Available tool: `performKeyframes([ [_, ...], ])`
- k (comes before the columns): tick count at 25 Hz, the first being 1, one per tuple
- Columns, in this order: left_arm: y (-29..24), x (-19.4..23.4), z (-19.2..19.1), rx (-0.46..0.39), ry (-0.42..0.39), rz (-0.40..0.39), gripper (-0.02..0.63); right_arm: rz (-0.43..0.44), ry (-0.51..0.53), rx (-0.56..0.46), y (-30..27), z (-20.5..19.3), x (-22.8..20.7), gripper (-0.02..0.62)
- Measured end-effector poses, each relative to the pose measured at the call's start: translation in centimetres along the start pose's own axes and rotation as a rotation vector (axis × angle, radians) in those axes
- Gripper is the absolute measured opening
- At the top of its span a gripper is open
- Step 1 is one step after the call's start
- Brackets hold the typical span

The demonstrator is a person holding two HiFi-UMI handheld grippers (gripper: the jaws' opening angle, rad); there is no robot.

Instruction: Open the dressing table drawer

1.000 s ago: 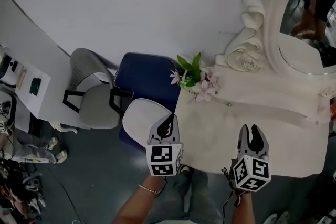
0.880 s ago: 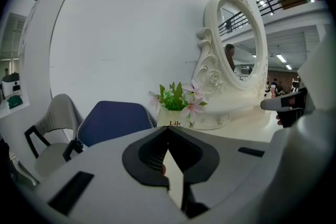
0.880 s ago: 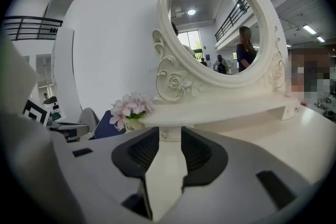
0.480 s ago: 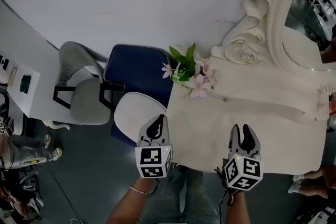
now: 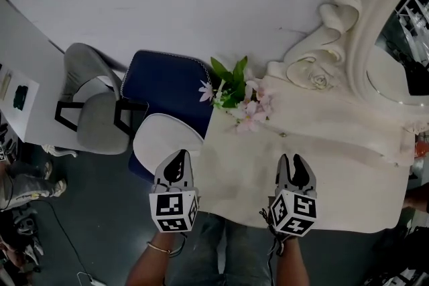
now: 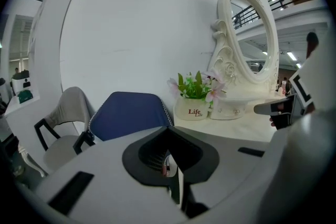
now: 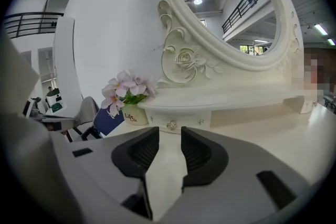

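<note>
Drawer (image 7: 176, 117) was shut, set in the low riser under the mirror (image 7: 231, 8) at the back of the table (image 5: 335, 171). Its small knob (image 7: 171, 125) sat dead ahead of the right tool (image 7: 165, 152).

Right tool's jaws were apart with only bare table top showing between them, near the front edge and well short of the knob. Left tool (image 6: 176, 186) had its jaws together on nothing, hanging off the table's left edge over the blue chair (image 5: 167, 87).

Risks, as I judge them:
- The knob is tiny and looks faceted, so a shallow or off-centre pinch would likely slip off on the pull.
- The flower pot (image 7: 135, 113) stood just beside the drawer's left end, and an approach drifting left could clip it.
- Pulling off-axis could bind the drawer.

Hard to read:
- The drawer's outline barely showed, cream on cream, and I couldn't tell where its right edge ended.
- There was a second, smaller stud (image 7: 200, 122) right of the knob. I couldn't tell whether it belonged to the same drawer.
- In the head view the drawer front was hidden under the riser's top, with only a speck where the knob should be.
- The table's right end was cut off.
</note>
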State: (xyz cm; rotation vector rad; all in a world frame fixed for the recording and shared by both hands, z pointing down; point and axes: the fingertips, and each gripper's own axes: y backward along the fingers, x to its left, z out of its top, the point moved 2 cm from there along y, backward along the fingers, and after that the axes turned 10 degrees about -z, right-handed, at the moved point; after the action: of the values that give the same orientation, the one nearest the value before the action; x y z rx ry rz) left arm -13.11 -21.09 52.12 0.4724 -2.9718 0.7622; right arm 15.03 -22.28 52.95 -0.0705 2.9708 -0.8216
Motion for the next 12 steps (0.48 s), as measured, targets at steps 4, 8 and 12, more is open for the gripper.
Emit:
performKeyframes([
  [4, 0.2, 1.4, -0.9, 0.013, 0.018, 0.034, 0.006, 0.001, 0.010, 0.020, -1.7, -0.5, 0.4, 0.138],
  [8, 0.5, 2.9, -1.6, 0.021, 0.040, 0.067, 0.006, -0.003, 0.015, 0.036, -3.2, -0.7, 0.7, 0.138],
  [12, 0.5, 4.0, -2.2, 0.025, 0.057, 0.092, 0.007, -0.010, 0.016, 0.044, -4.6, -0.7, 0.9, 0.141],
])
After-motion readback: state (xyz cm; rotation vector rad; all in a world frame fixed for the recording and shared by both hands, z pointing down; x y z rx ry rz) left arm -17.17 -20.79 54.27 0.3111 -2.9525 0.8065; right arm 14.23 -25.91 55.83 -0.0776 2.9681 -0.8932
